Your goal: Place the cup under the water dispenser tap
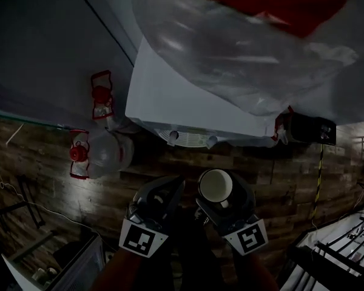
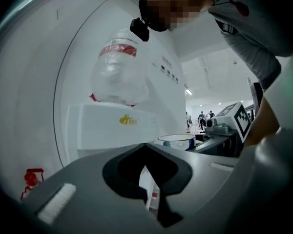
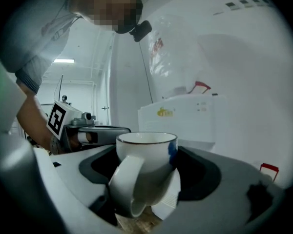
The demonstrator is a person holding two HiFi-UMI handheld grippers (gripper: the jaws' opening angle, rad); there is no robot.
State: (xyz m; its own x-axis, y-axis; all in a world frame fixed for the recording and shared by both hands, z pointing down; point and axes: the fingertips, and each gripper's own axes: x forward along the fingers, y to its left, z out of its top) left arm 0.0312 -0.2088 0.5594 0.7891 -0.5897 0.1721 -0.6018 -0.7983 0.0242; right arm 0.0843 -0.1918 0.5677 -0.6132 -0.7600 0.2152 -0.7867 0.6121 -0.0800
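A white cup (image 1: 215, 184) with a dark rim is upright in my right gripper (image 1: 223, 191), which is shut on it, its handle towards me. The right gripper view shows the cup (image 3: 146, 162) between that gripper's (image 3: 149, 152) jaws. The white water dispenser (image 1: 170, 96) stands just ahead, with a clear bottle (image 1: 230, 47) on top. Its two taps (image 1: 173, 136) are a short way beyond the cup. My left gripper (image 1: 173, 185) is beside the right one, jaws together and holding nothing. The left gripper view shows this gripper (image 2: 145, 146), the cup (image 2: 177, 141) and the dispenser (image 2: 112, 128).
Two red fire extinguishers (image 1: 101, 96) stand left of the dispenser by the grey wall. A black box (image 1: 309, 128) sits at the dispenser's right. The floor (image 1: 291, 180) is dark wood planks. Metal rails (image 1: 346, 241) run at the lower right.
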